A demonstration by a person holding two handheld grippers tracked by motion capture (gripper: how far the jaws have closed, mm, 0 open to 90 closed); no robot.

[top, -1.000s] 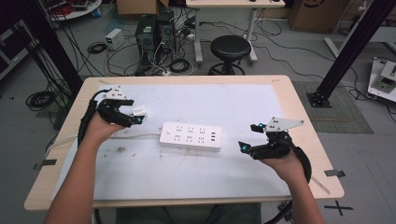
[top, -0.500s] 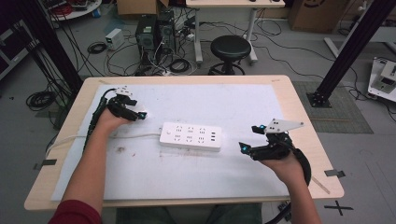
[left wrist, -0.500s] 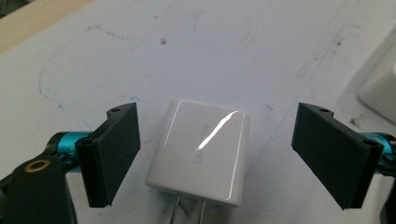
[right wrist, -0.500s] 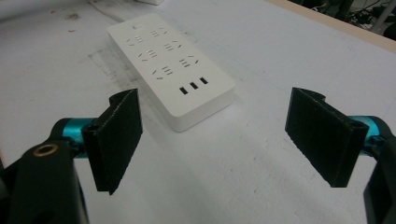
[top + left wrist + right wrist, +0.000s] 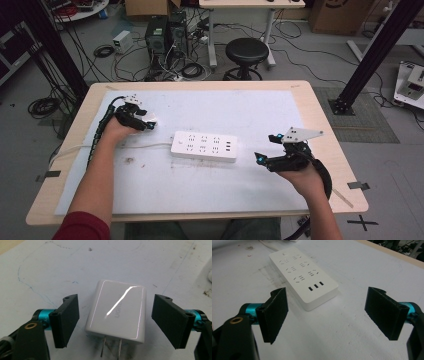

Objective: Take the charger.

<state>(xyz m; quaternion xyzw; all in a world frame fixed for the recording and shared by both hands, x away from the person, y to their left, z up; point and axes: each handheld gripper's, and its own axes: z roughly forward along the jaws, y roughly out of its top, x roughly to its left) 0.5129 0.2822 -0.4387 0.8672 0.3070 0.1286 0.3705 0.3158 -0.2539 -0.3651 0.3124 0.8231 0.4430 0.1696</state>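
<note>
A white power strip (image 5: 204,146) lies in the middle of the white mat, its cable running off to the left. In the right gripper view the power strip (image 5: 303,275) sits ahead of my open right gripper (image 5: 329,312), a short way beyond the jaws. My right gripper (image 5: 265,149) hovers to the right of the strip. A white plug adapter (image 5: 117,311) lies flat on the mat with its two prongs pointing toward the camera. My left gripper (image 5: 120,320) is open, one jaw on each side of the adapter, neither touching it. In the high view my left gripper (image 5: 145,120) is left of the strip.
The wooden table (image 5: 320,115) carries a white mat (image 5: 225,110) with faint marks and scuffs. Beyond the table stand a black stool (image 5: 246,51), a computer tower (image 5: 165,32) and tangled floor cables. A black frame post (image 5: 372,55) rises at the right.
My left gripper has moved slightly toward the far side of the table and settled around the white adapter. The right gripper has stayed where it was.
</note>
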